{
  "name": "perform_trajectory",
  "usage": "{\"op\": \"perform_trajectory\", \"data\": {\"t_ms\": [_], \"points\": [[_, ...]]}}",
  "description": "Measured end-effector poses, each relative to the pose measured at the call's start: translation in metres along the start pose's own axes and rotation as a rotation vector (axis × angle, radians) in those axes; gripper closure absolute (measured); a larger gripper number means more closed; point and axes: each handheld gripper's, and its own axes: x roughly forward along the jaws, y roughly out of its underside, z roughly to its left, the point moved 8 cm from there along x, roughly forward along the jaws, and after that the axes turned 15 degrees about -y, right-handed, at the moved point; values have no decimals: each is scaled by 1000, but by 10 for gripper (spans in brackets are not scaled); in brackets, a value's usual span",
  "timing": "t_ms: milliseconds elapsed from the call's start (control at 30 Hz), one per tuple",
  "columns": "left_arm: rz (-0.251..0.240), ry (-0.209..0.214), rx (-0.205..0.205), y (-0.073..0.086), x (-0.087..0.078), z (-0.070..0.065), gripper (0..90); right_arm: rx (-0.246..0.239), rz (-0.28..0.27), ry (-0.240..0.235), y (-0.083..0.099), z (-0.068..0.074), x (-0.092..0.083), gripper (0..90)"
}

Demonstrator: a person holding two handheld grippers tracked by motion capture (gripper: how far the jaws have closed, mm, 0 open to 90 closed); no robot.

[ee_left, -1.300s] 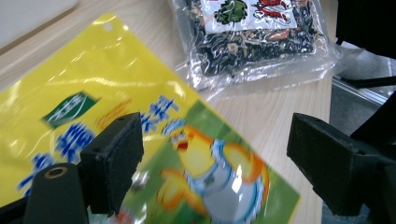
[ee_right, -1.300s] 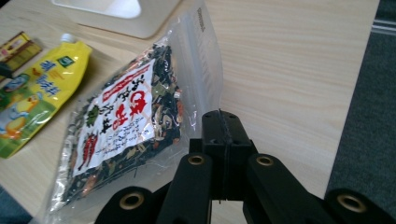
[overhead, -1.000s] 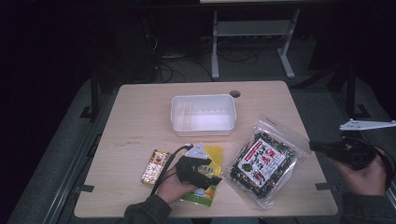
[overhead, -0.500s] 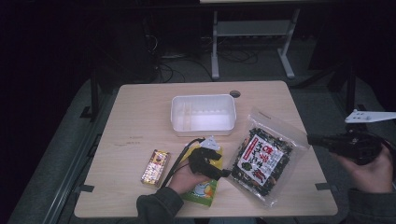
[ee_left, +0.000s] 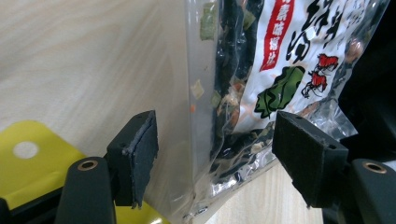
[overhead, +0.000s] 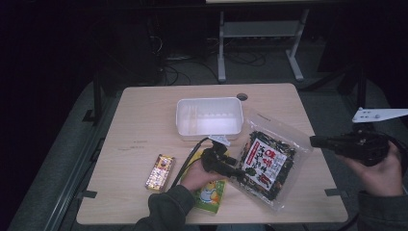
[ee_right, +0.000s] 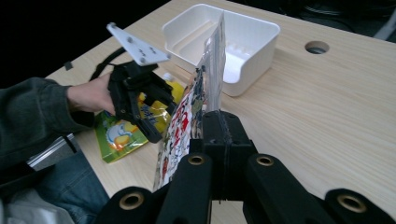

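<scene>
Seaweed snack bag (overhead: 268,163), one in number, lying toward the desk's (overhead: 144,120) near right corner: light, soft, crinkly and probably slippery film, best pinched at its flat sealed edge. Left tongs (overhead: 236,171), jaws just closing, straddle that edge without yet pressing. Right tongs (overhead: 313,141), off the right edge, are fully closed, empty. Also present: one white tub (overhead: 209,117), one yellow packet (overhead: 210,195), one candy packet (overhead: 159,172).

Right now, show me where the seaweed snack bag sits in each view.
High view: seaweed snack bag right of centre, near the table's front edge.
Left gripper view: upper right, its clear edge between the open jaws.
Right gripper view: centre, edge-on above the jaws.
Shared landmark: yellow packet.
</scene>
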Motion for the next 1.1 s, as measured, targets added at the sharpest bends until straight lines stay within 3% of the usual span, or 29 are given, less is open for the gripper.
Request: {"op": "perform_trajectory", "data": {"t_ms": [300,333,500,600,833,1100], "points": [[-4,59,-5,0,-4,-1,533,-11,-7,-19,-12,2,3,897],[-13,81,-14,0,-8,-1,552,-7,-7,-14,-12,1,1,897],[-25,86,12,3,-14,-2,730,14,-16,-13,-8,-6,-6,897],[-34,90,9,4,-15,-3,777,19,-10,-10,-6,-7,-8,896],[-59,73,74,5,-17,-7,853,26,-7,-22,-2,-11,-10,895],[-75,35,133,7,-20,-11,863,7,9,-60,-2,-7,-11,888]]}}
